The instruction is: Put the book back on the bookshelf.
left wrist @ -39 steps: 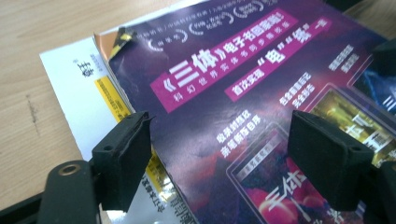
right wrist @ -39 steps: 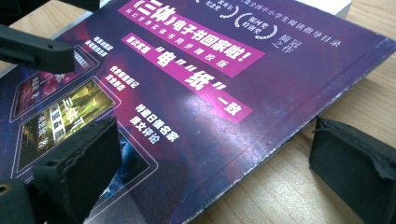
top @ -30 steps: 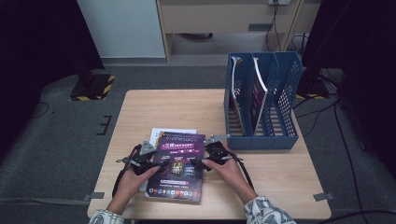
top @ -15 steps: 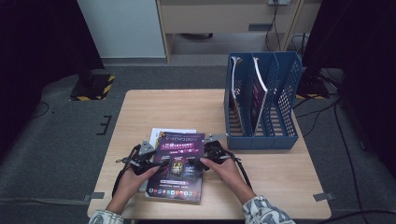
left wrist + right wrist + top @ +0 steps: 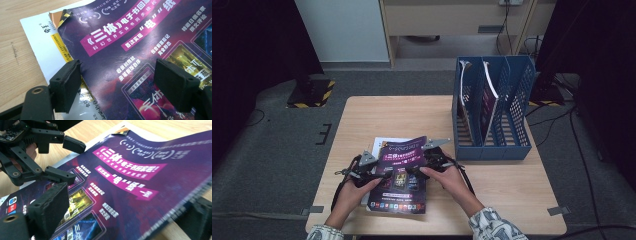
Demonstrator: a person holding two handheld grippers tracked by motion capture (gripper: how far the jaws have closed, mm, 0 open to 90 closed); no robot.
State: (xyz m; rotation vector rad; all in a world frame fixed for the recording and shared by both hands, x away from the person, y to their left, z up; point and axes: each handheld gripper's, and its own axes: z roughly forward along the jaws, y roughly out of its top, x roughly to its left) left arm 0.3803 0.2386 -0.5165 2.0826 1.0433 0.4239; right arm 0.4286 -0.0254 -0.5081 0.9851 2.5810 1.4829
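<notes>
Purple magazine [image 5: 400,172] lies on a white booklet [image 5: 40,47] near the table's [image 5: 387,115] front edge, its right edge lifted. Right gripper [image 5: 428,159] has that raised edge between its jaws, one above the cover, one below; grip looks closed on it. Left gripper [image 5: 377,172] jaws wide apart over the cover, holding nothing. Blue file rack [image 5: 492,107] stands at the table's right.

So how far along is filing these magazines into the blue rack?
Two magazines already stand in the blue plastic file rack. The purple-covered magazine is in hand: the right gripper lifts its edge with a jaw above and a jaw below, while the left gripper hovers open over its cover. The white-covered booklet underneath remains on the table.
</notes>
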